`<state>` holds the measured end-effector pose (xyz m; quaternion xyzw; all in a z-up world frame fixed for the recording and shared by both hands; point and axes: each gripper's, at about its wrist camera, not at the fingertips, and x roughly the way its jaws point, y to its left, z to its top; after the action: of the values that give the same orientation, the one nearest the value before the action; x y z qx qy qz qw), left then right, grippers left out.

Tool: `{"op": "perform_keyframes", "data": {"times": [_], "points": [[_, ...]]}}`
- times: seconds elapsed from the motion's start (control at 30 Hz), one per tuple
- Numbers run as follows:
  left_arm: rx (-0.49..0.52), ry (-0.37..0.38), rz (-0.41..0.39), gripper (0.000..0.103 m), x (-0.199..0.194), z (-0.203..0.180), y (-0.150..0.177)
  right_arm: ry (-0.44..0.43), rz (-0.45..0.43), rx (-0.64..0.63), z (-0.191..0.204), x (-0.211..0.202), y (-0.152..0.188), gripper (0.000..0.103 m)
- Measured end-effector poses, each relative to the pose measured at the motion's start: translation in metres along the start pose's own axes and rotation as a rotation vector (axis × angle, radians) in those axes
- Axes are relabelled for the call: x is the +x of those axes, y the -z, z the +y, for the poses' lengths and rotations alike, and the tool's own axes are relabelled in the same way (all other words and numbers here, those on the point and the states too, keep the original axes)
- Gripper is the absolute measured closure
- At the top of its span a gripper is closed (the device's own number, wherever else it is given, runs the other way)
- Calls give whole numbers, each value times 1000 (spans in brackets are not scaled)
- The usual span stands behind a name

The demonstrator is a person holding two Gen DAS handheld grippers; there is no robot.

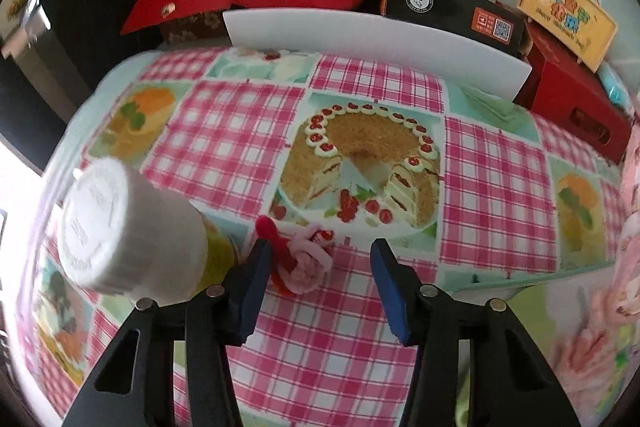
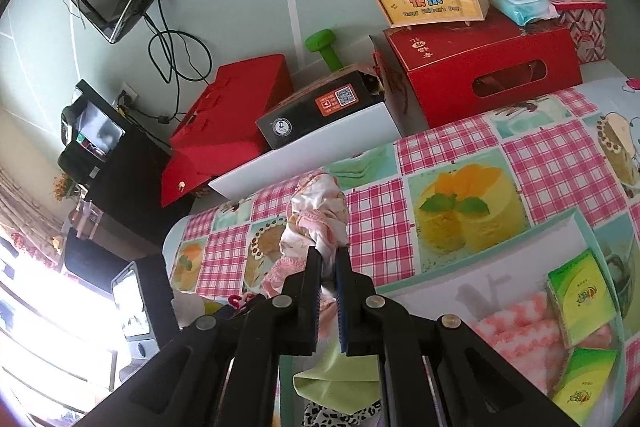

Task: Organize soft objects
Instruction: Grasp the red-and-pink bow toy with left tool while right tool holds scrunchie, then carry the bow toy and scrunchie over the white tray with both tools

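Left gripper (image 1: 320, 259): fingers about half open, angled down at the tabletop (image 1: 496, 187), which carries a pink-check cloth with cake prints. No earlier view to compare. A small pink-and-red chenille bundle (image 1: 304, 259) lies on the cloth between the fingers, hard against the inner face of the left finger (image 1: 250, 291); the right finger (image 1: 394, 291) stands well clear of it, with bare cloth in between. The pads do not press on the bundle from both sides, so nothing is gripped. A white-capped jar (image 1: 132, 231) with yellowish contents lies tilted just outside the left finger, cap toward the camera.

Right gripper (image 2: 328, 259): fingers closed nearly together, pinching a pink-and-white floral fabric (image 2: 320, 215). The fabric bunches up above the fingertips and drapes down on both sides of them; a fold passes between the pads. It hangs over the near edge of the tabletop. Below the gripper, a light-green cloth (image 2: 332, 383) and a leopard-print piece (image 2: 340, 415) show partly.

To the right in the right wrist view, a white tray (image 2: 480, 271) holds a fluffy pink towel (image 2: 520, 331) and two green tissue packs (image 2: 580, 303), the packs lying on the towel's right side.
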<state>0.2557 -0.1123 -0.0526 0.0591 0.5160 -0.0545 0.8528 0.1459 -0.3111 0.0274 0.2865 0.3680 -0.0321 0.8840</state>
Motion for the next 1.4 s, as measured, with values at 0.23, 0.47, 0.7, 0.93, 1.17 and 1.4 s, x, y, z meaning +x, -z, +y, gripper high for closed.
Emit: {"op": "perform_keyframes", "data": {"times": [0.23, 0.47, 0.7, 0.93, 1.17, 1.4], "points": [[31, -59, 25, 63, 13, 3, 3, 9, 7, -7, 1, 2, 1, 96], [12, -38, 17, 75, 11, 10, 4, 14, 14, -15, 2, 5, 1, 96], [-10, 16, 19, 78, 7, 13, 1, 19, 17, -14, 1, 6, 1, 96], [-18, 64, 1, 85, -8, 9, 0, 34, 14, -3, -4, 4, 2, 96], [-34, 109, -8, 87, -17, 10, 0, 44, -4, -10, -2, -7, 1, 96], [-70, 158, -26, 88, -27, 18, -4, 46, -6, -22, 2, -8, 2, 96]]}}
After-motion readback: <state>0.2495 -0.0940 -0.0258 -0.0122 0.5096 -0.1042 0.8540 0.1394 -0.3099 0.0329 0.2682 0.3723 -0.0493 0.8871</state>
